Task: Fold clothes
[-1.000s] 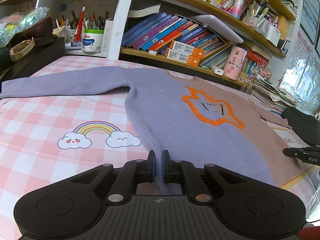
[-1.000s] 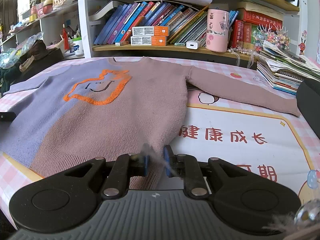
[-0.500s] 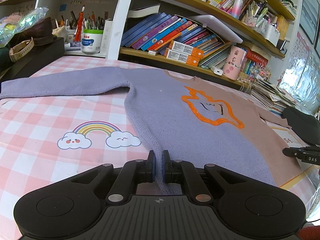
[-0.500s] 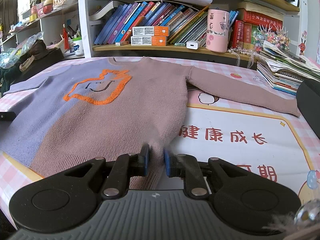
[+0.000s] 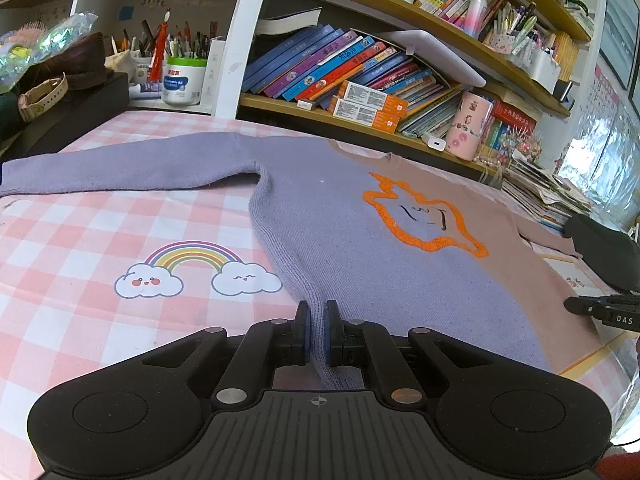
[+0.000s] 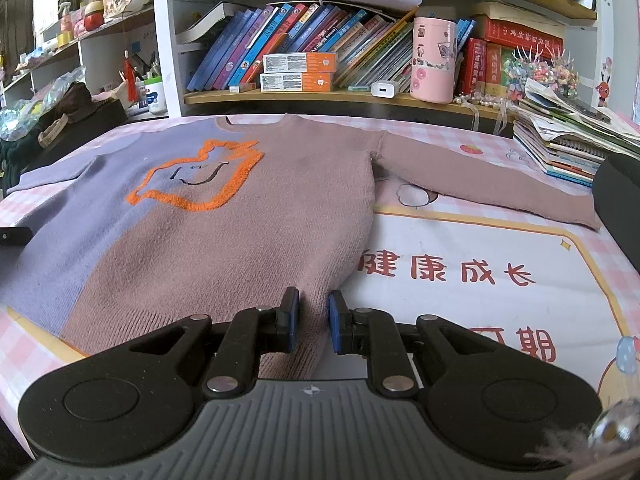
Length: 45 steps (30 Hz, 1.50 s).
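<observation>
A sweater (image 5: 360, 240), half lilac and half dusty pink with an orange outlined motif, lies flat and face up on the table, sleeves spread. My left gripper (image 5: 318, 332) is shut on the lilac bottom hem corner. In the right wrist view the sweater (image 6: 248, 220) fills the middle. My right gripper (image 6: 313, 326) straddles the pink bottom hem corner with its jaws slightly apart, the fabric between the pads.
The table has a pink checked cloth (image 5: 80, 248) with a rainbow print. A bookshelf (image 6: 320, 96) runs along the back. A stack of books and papers (image 6: 568, 144) sits at the right. A black object (image 6: 620, 200) lies by the right sleeve cuff.
My right gripper's jaws have opened a little around the pink hem corner. The left gripper has stayed shut on the lilac hem. The sweater has not shifted.
</observation>
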Tool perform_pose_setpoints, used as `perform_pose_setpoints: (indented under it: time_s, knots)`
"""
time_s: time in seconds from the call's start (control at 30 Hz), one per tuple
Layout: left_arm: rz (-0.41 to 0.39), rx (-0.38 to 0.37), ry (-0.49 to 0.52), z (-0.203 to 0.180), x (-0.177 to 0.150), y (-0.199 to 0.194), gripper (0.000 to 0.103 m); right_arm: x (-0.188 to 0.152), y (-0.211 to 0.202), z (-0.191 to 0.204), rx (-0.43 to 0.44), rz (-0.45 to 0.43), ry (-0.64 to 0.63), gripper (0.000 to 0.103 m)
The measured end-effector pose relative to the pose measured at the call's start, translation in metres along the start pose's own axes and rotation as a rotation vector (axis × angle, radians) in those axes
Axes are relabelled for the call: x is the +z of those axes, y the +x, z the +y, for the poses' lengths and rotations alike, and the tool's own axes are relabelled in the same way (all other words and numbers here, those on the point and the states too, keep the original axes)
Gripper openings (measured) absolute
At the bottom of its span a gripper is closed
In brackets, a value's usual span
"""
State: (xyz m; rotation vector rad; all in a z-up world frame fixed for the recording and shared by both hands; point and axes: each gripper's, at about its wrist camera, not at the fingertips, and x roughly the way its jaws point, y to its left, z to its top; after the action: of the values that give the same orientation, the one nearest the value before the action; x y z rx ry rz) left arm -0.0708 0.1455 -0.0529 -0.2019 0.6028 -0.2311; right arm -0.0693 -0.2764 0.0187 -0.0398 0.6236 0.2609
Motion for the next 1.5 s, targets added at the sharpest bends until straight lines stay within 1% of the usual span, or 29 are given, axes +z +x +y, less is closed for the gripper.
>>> perform_pose_setpoints:
  time_s: [1.0, 1.23, 1.33, 1.43, 1.5]
  knots:
    - [-0.003, -0.009, -0.015, 0.001, -0.001, 0.0, 0.006, -0.001, 0.0, 0.0, 0.001, 0.001, -0.001, 0.016]
    - [0.007, 0.025, 0.015, -0.007, 0.0, -0.002, 0.007, -0.001, 0.0, -0.003, 0.015, 0.002, 0.01, 0.017]
    - [0.013, 0.034, 0.027, -0.009, 0.0, -0.003, 0.01, -0.002, 0.0, -0.004, 0.018, 0.0, 0.015, 0.017]
    - [0.02, 0.028, 0.026, -0.01, 0.001, -0.004, 0.018, -0.001, 0.0, -0.005, 0.019, 0.001, 0.019, 0.018]
    - [0.023, 0.03, 0.031, -0.012, 0.0, -0.005, 0.021, -0.001, 0.0, -0.006, 0.017, 0.0, 0.025, 0.019]
